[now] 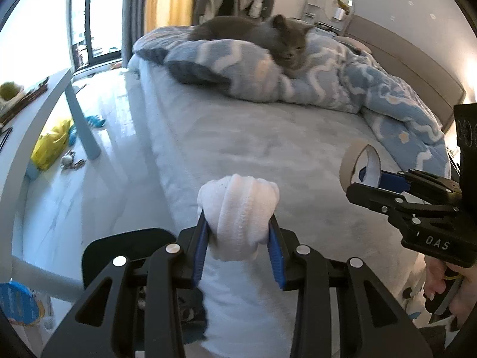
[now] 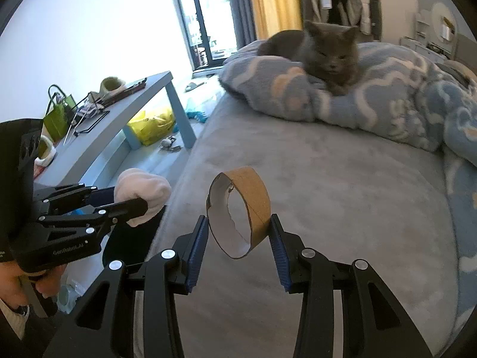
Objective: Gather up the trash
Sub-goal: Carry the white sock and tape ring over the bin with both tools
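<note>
Item one: a wad of white tissue point(image 1: 238, 208), crumpled and soft, clamped between the blue pads of the left gripper point(image 1: 240, 238). The jaws stand narrow, pressing on both sides of the wad, which bulges above the fingertips. It is carried in the air over the near edge of the bed point(image 1: 268, 137).

Item two: a short cardboard ring point(image 2: 240, 211), brown outside and white inside with a torn inner edge, of the kind left from a tape or paper roll. It sits between the blue pads of the right gripper point(image 2: 238, 232), jaws partly closed and touching its outer wall left and right, the opening facing the camera. It too is held above the grey bed cover. In the left wrist view the same ring shows at the right, beside the wad and apart from it.

Surroundings: a grey cat point(image 2: 325, 50) lies on a blue patterned duvet point(image 2: 387, 95) bunched at the far part of the bed. To the left of the bed stands a pale blue low table point(image 2: 143, 101) with small clutter on top, including a green bag point(image 2: 58, 116). On the floor under the table lies a yellow plastic bag point(image 2: 153, 125). A bright window point(image 2: 205, 15) and yellow curtain point(image 2: 274, 0) close the background.
</note>
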A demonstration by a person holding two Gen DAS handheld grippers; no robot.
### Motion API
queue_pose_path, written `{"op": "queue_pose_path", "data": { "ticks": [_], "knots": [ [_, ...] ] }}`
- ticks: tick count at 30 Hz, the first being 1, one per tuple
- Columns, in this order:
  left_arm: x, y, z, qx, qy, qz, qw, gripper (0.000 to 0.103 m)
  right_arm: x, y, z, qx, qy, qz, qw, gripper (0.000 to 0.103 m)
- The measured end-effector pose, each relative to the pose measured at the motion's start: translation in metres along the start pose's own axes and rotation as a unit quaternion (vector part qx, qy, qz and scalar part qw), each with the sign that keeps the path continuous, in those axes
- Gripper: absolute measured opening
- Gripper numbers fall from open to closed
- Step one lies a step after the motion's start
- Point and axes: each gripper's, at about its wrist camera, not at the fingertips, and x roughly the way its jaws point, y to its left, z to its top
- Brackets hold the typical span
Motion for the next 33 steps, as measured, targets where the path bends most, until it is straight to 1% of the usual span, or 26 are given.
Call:
{"op": "queue_pose_path", "data": {
  "ticks": [5,9,14,20,24,31,33],
  "knots": [
    [-0.007,0.037,-0.006,-0.018,0.007,0.019,0.9996,0.039,0.016,0.032,0.01,-0.018,0.005,0.014,1.0,0.042],
    [-0.012,0.067,-0.011,-0.039,0.012,0.025,0.9988,0.039,0.027,0.054,0.017,-0.03,0.009,0.025,0.999,0.042],
    [-0.011,0.095,-0.018,-0.053,0.023,0.035,0.9977,0.039,0.043,0.085,0.025,-0.045,0.017,0.038,0.998,0.042],
    [-0.007,0.126,-0.029,-0.069,0.042,0.047,0.9956,0.039,0.059,0.113,0.032,-0.056,0.025,0.052,0.997,0.042],
    [-0.004,0.142,-0.038,-0.078,0.061,0.051,0.9937,0.039,0.069,0.133,0.035,-0.063,0.03,0.062,0.996,0.042],
    [0.006,0.166,-0.058,-0.089,0.109,0.052,0.9887,0.039,0.084,0.155,0.038,-0.071,0.04,0.074,0.994,0.042],
    [0.011,0.172,-0.064,-0.095,0.127,0.046,0.9862,0.039,0.09,0.162,0.038,-0.071,0.043,0.077,0.994,0.042]
  ]
}}
